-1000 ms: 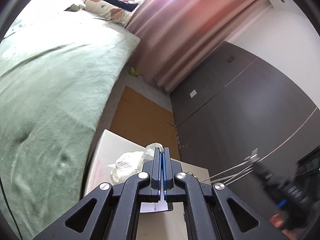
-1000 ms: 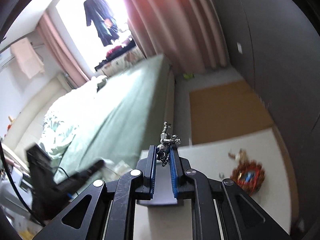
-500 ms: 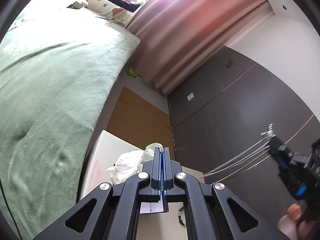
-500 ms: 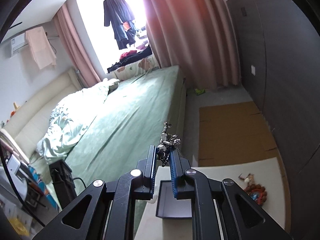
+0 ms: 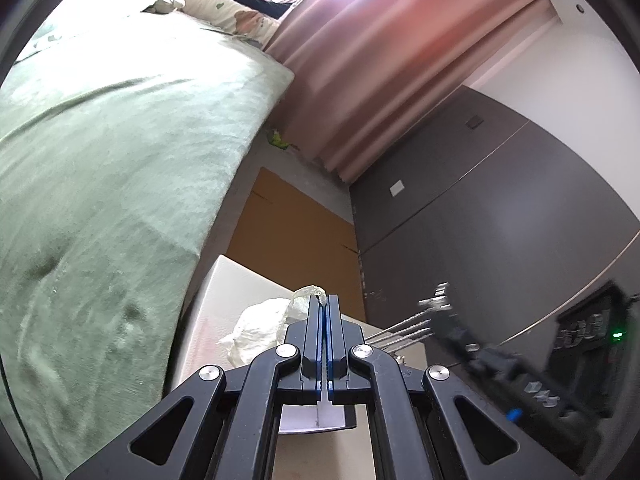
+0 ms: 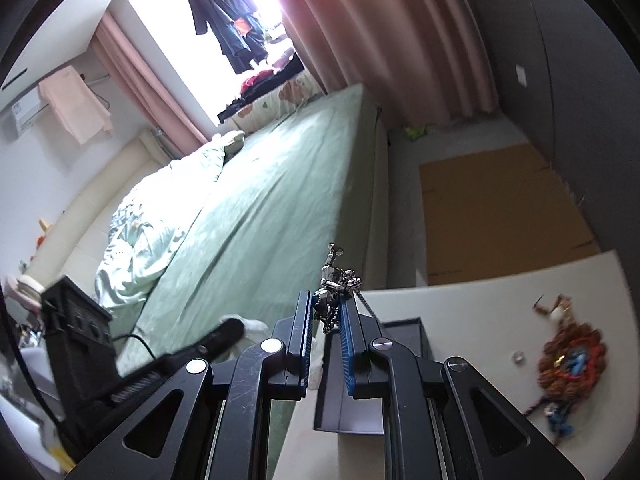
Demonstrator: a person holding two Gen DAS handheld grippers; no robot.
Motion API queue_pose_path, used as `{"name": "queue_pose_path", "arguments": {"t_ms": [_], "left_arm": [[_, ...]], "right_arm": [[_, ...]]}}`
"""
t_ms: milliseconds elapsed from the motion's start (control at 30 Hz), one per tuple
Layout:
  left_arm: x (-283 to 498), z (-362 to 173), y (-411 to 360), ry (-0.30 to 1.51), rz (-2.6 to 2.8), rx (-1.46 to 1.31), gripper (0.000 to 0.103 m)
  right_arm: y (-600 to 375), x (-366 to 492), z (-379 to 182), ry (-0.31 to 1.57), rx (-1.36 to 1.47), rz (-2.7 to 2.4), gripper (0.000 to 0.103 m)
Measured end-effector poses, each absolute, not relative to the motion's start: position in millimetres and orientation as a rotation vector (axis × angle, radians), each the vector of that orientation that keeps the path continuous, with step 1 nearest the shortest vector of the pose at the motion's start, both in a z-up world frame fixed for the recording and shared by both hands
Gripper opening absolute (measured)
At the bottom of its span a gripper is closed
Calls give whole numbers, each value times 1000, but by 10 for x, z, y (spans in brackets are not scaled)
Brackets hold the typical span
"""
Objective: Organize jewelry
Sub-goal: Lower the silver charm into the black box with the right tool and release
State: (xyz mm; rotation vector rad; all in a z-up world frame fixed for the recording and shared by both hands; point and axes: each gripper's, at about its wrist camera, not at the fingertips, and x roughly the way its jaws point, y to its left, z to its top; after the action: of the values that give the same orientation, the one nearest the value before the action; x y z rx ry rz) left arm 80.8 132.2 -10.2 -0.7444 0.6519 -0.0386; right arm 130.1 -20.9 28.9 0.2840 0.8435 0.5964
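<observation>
**A:** ok so why is the right gripper [image 6: 325, 312] up in the air with that thing pinched in it?

**B:** my read: it's carrying it. The jaws are clamped on a silver pendant [image 6: 334, 288], a chunky little metal figure that sticks out above the blue pads, with its chain [image 6: 365, 304] trailing off to the right side. Pinching the heavy bit makes sense, since the chain just hangs and doesn't swing the weight around.

**A:** and where's it headed?

**B:** probably the dark box [image 6: 372, 376] sitting open on the white table [image 6: 480, 312]. It's right below and just past the fingertips, so the pendant is above its near edge, not touching it. Looks like a drop-in waiting to happen.

**A:** what about the left gripper [image 5: 324, 312]?

**B:** pressed shut, pads together, with a bit of clear crinkly plastic bag [image 5: 306, 300] caught at the tips. The rest of the bag [image 5: 256, 328] bunches up on the table to the left. I'd guess it's holding the packaging out of the way. From that view you can see the chain strands [image 5: 404, 330] stretched toward the right-hand tool, so both sit close.

**A:** anything else left to sort?

**B:** yeah, a reddish beaded ornament [image 6: 568, 360] lies on the table well off to the right, untouched, plus a tiny silver piece [image 6: 518, 357] near it.
</observation>
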Motion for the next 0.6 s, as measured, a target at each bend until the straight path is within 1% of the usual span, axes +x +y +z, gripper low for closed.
{"name": "queue_pose_path", "arguments": {"t_ms": [267,300,333,367,433,467,500,533,600], "left_arm": [[882,-197,1330,677,-11,-725,0],[884,-205,1326,678,-12,-725,0],[886,-209,1319,679,-13,-724,0],[889,-215,1313,681,-15,-723,0],[892,-215,1285,683,-22,-718,0],[892,-209,1265,683,-28,-713,0],[892,-201,1245,682,-34,-708,0],[889,-192,1221,681,-41,-703,0],[900,-178,1153,682,-58,-694,0]], "right_arm": [[-165,1501,-232,998,261,563,16],[-178,1506,-283,1016,248,550,18],[-209,1504,-323,1030,240,541,24],[-254,1495,-330,1038,246,535,27],[-383,1462,-284,1021,276,530,43],[-446,1448,-255,1010,287,522,48],[-528,1420,-214,995,301,507,56],[-620,1385,-170,979,316,489,60],[-767,1329,-119,966,341,465,60]]}}
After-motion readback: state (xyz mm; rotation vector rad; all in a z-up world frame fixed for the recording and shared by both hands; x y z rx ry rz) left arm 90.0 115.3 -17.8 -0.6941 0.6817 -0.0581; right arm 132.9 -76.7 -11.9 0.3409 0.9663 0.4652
